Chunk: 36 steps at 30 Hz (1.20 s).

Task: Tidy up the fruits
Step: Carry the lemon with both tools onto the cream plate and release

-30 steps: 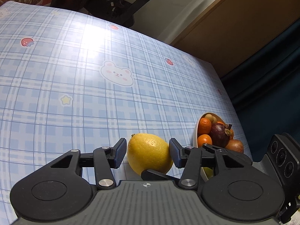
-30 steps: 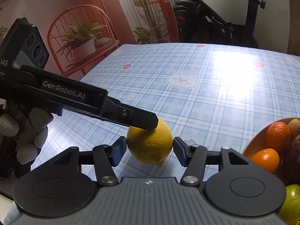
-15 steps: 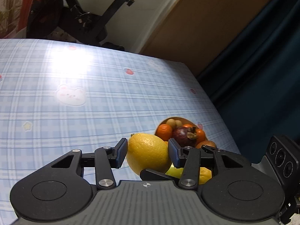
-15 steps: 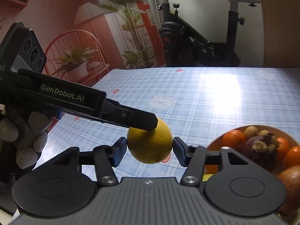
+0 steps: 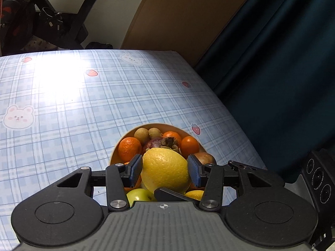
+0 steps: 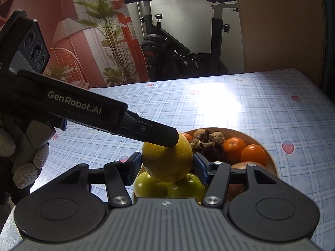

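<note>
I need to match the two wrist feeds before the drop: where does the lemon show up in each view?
Left wrist: the lemon sits low at centre, clamped by the left gripper, in front of the bowl.
Right wrist: the lemon sits low at centre inside the right gripper, with a left gripper finger pressing on its top.
Shared landmark: the purple mangosteen in the bowl.

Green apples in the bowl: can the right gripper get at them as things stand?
Probably not. The right gripper is shut on the lemon, shared with the left gripper, and the lemon hangs directly over the green apples in the bowl.
</note>
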Tool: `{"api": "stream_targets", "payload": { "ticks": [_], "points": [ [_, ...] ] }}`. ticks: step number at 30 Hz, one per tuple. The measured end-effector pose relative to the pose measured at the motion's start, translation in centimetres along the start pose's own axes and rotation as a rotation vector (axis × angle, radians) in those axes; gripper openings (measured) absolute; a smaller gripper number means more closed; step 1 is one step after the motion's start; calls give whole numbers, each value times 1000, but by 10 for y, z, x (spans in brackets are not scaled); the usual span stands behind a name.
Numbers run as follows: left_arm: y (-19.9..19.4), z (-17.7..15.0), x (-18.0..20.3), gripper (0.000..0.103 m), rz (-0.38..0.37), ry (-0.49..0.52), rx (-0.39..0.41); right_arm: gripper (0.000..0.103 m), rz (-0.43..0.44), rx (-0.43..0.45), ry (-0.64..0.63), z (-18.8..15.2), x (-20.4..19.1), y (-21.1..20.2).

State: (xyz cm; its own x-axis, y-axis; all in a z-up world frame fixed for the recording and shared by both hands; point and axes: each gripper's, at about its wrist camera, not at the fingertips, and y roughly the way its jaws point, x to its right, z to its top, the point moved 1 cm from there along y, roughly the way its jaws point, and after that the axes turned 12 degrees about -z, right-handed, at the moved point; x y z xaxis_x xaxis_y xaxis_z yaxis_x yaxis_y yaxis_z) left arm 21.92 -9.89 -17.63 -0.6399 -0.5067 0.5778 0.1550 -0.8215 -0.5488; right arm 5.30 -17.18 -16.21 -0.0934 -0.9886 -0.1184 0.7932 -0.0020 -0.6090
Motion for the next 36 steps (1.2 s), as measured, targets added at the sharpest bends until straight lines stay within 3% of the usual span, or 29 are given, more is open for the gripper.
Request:
{"api": "stream_targets", "payload": {
  "ticks": [6,17,23,32,36],
  "points": [
    [-2,6,-11,48,-2,-24,5,57,-14,2,-30,2,-6,3],
    [15,11,14,48,-70,24,-7,57,-110,41,-44,-3,7,-21],
    [26,6,20,49,-52,52,-34,58,-120,13,-61,-8,10,-19],
    [17,9,18,67,25,58,-9,66,-145,13,-51,-7,14,-18],
    [1,9,24,73,53,81,26,74,-151,26,-43,-6,16,-22]
  ]
}}
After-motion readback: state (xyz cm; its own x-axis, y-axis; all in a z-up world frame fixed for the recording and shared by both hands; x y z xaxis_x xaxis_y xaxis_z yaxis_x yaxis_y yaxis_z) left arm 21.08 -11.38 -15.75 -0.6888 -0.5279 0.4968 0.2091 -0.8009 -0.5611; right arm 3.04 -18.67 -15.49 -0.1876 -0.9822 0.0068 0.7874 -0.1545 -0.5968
